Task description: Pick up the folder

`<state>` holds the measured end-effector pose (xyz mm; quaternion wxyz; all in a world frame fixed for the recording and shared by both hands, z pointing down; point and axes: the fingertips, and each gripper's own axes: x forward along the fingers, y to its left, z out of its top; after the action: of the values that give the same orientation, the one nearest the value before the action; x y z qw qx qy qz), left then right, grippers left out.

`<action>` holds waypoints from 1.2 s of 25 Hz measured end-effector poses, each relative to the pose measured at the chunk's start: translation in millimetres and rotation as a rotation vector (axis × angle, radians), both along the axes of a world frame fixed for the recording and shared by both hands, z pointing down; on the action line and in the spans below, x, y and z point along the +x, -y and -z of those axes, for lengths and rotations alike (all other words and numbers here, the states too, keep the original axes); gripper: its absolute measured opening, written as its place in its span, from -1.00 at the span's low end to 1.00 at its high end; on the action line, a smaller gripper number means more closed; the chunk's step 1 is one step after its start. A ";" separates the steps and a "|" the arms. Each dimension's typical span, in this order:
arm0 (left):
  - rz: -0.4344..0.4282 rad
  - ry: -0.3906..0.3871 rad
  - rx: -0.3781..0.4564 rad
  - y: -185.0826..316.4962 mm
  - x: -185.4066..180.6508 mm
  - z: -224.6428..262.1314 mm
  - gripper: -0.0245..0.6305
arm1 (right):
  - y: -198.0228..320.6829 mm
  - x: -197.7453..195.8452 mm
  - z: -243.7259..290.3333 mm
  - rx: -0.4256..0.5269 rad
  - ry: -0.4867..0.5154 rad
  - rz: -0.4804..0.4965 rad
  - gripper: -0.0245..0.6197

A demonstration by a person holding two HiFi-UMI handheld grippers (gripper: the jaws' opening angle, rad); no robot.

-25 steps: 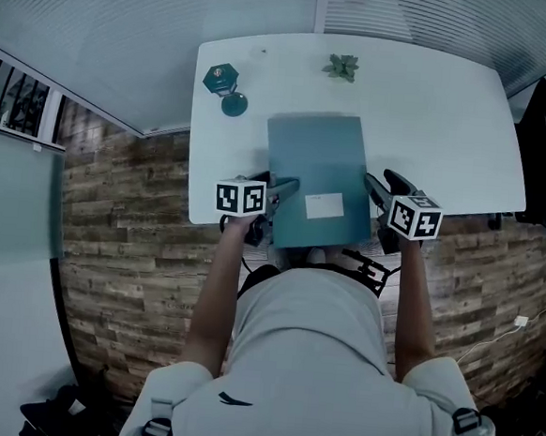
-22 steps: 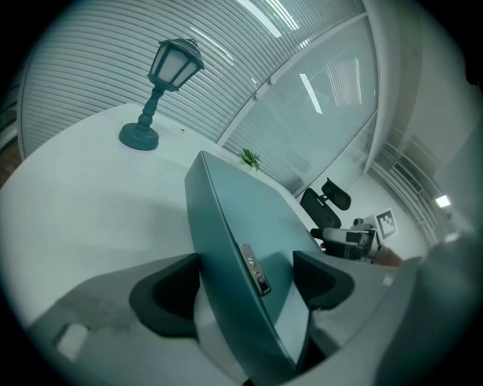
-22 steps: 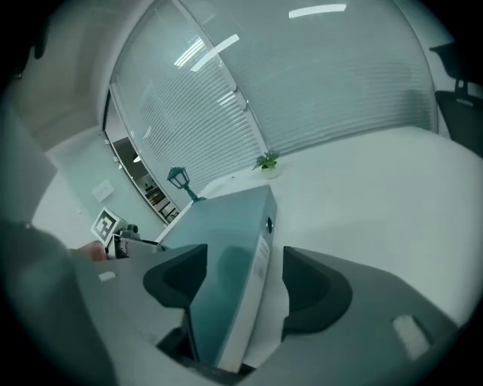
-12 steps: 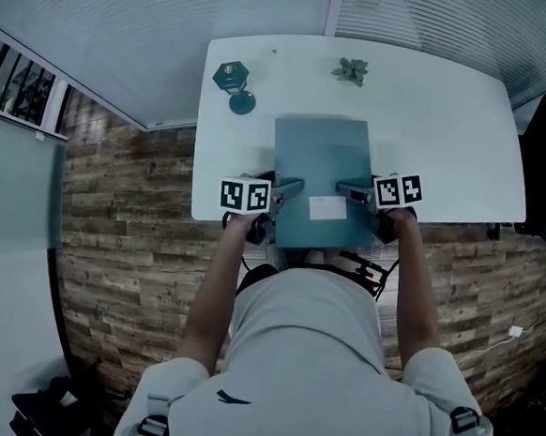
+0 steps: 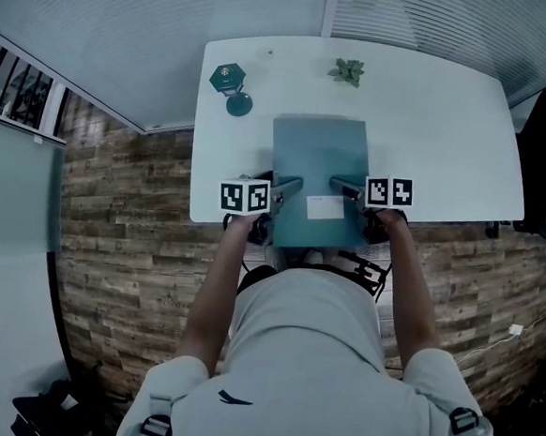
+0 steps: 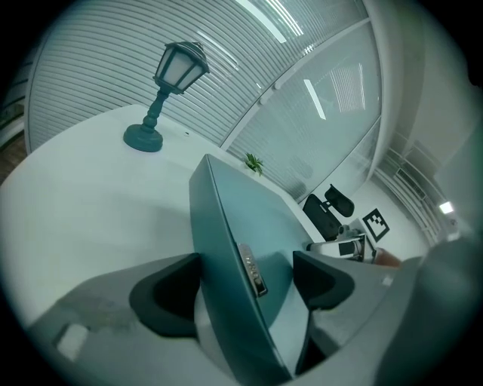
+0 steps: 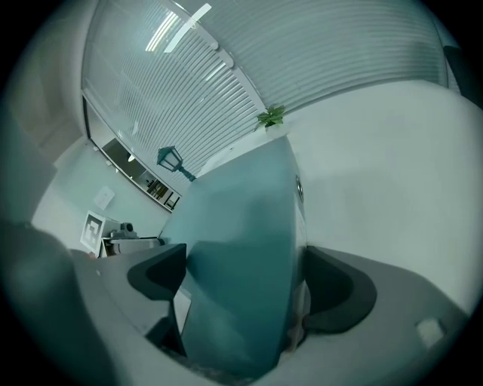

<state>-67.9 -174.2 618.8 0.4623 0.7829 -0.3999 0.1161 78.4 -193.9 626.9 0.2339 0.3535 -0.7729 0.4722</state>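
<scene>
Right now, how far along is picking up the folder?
Done: the left gripper clamps the folder at its left edge. In hand: the right gripper, jaws just opening, straddles its right edge, not yet clamped. Left: close them and lift it off the table.

I see left gripper (image 6: 245, 292) jaws clamped on the teal folder (image 6: 230, 226), both pads against it. Lamp (image 6: 167, 83) at 11 o'clock on white tabletop (image 6: 68, 196), small plant (image 6: 254, 161) at 12, chair (image 6: 330, 207) at 3.
</scene>
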 end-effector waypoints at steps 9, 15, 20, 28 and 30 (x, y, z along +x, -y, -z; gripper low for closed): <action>0.049 -0.017 0.061 -1.3 -3.5 7.0 0.29 | -1.9 -1.5 5.4 -0.001 0.036 -0.040 0.55; 0.086 -0.073 0.105 -6.8 -6.7 8.8 0.26 | -5.1 -2.2 13.0 0.036 0.043 -0.009 0.56; 0.137 -0.143 0.249 -4.1 -16.2 35.9 0.26 | -2.3 -0.7 40.7 0.039 0.225 -0.039 0.49; 0.145 -0.359 0.404 -10.3 -22.8 68.0 0.22 | -7.8 4.0 63.3 0.039 0.374 0.027 0.46; 0.154 -0.395 0.473 -12.4 -25.6 80.0 0.19 | -4.7 4.9 72.8 0.156 0.343 0.045 0.38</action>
<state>-93.6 -161.8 538.7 0.3434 0.8436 -0.3763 -0.1695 83.3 -189.2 554.1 0.0809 0.2674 -0.8435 0.4588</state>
